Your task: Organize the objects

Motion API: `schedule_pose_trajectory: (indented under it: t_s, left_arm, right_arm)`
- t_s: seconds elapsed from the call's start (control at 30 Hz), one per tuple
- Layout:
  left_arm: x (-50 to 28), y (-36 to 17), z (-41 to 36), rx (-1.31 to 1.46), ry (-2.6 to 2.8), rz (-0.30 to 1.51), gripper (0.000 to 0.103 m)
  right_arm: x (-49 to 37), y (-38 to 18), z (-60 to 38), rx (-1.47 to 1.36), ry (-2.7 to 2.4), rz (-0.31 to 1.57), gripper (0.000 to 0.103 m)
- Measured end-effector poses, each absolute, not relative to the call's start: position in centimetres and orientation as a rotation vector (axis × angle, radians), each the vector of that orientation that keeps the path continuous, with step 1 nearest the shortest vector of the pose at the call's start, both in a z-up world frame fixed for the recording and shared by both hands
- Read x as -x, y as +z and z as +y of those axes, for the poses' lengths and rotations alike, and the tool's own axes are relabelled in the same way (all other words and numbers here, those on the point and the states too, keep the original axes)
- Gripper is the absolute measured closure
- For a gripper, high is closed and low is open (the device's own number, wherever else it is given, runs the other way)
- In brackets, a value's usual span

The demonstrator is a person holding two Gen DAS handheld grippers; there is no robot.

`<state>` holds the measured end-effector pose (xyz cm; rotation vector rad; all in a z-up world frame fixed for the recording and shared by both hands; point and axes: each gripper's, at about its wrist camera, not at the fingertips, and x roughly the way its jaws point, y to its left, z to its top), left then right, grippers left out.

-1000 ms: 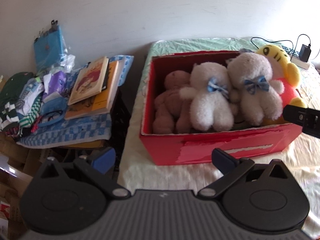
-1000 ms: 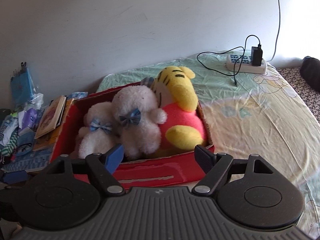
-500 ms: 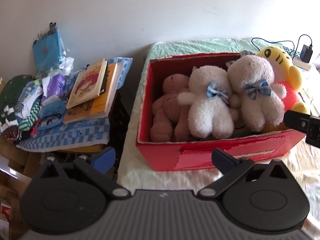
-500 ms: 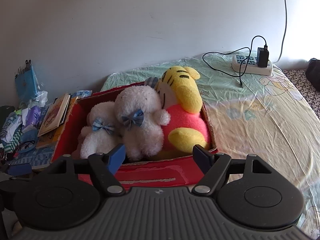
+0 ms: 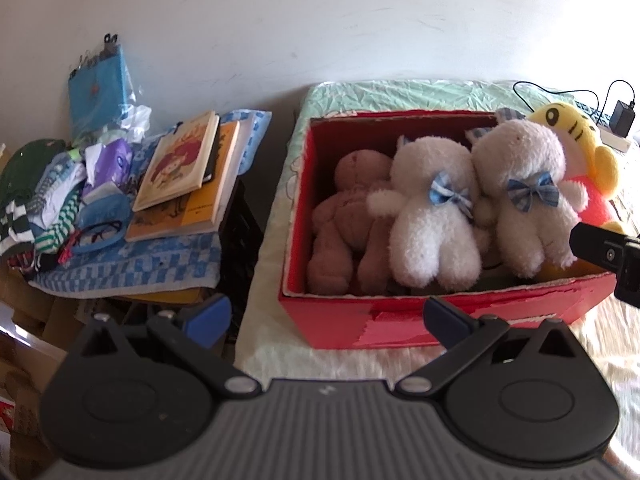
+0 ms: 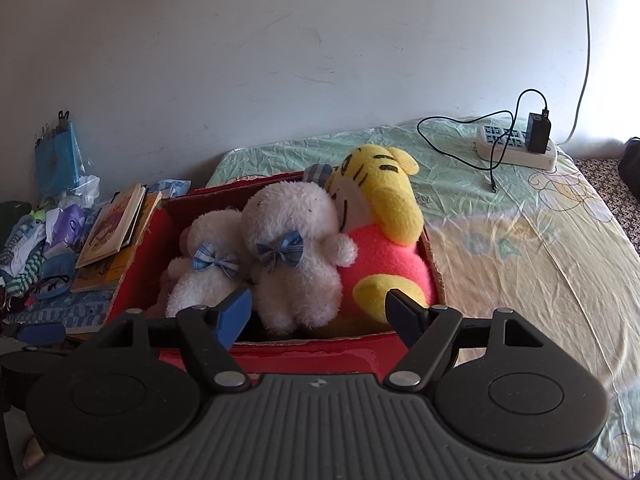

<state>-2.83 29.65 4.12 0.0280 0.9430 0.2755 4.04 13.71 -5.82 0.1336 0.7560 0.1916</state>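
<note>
Bed (image 6: 520, 248) fills right of frame, carries red box (image 5: 400, 320) centre, near its left edge.
Box packed full: yellow toy (image 6: 384, 240) at right end leaning over rim, two white bears (image 5: 432, 216) middle, brown bear (image 5: 344, 216) left, so likely sorting near done.
Books (image 5: 180, 176) upper left, outside box.
Left tongs (image 5: 326, 316) released, empty.
Right tongs (image 6: 318, 312) released, narrowing slightly, nothing between, hovering over box front.

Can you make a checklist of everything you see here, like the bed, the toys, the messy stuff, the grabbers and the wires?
Surface: bed sheet, wrinkled.
Job's things: red box holding a brown bear, two white bears and a yellow tiger.
Clutter: books and clothes piled on a checked cloth.
Grippers: left gripper open, empty; right gripper open, empty.
Cables: power strip with charger.
Surroundings: white wall.
</note>
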Motion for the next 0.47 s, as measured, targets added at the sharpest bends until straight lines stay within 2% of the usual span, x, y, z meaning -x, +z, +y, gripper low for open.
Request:
schedule_pose_trajectory:
  t_s: [0.3,0.47]
  left_arm:
    - [2.1,4.0,30.8,0.034,0.238,0.952,0.001]
    - [2.4,4.4,30.7,0.007,0.261,0.892,0.001]
  right_arm:
    - [-4.5,-5.6,14.5,-0.122,0.192,0.751,0.026]
    - [-4.6,-5.7,14.8,-0.118,0.191,0.754,0.026]
